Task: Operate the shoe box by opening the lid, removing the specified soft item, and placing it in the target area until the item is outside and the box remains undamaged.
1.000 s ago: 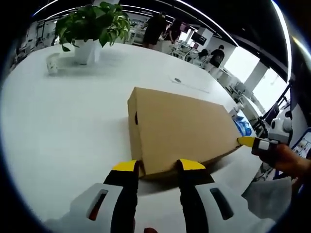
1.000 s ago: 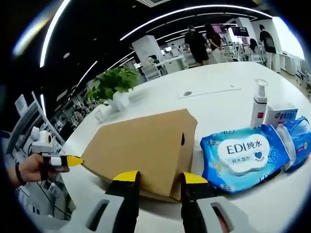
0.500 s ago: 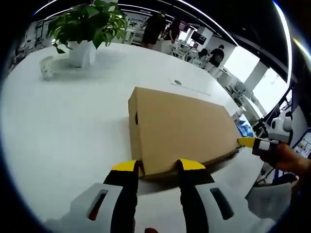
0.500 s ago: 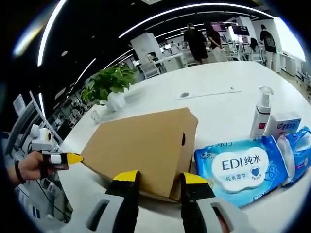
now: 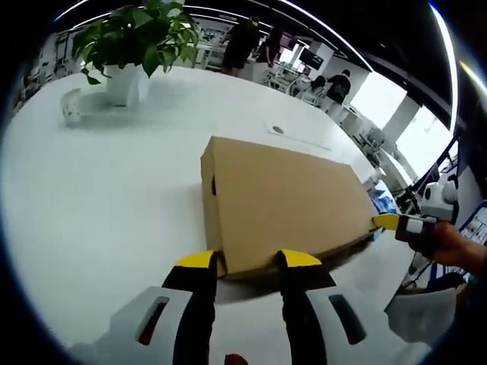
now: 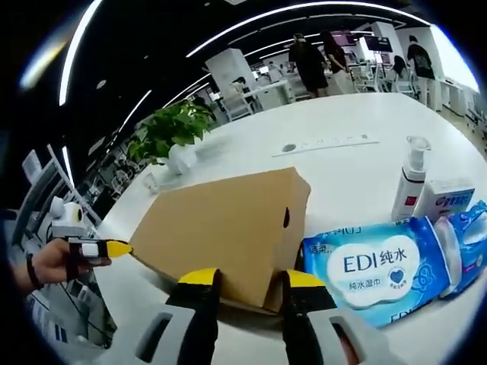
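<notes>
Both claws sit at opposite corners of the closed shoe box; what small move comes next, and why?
Probably lift both together to raise the lid: the left claw and right claw each straddle a lower corner edge of the shoe box, whose lid is not yet open.

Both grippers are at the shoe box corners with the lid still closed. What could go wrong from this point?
Lifting unevenly, left gripper and right gripper might twist or crease the cardboard shoe box lid. The box might also slide into the wet wipes pack lying right beside it.
</notes>
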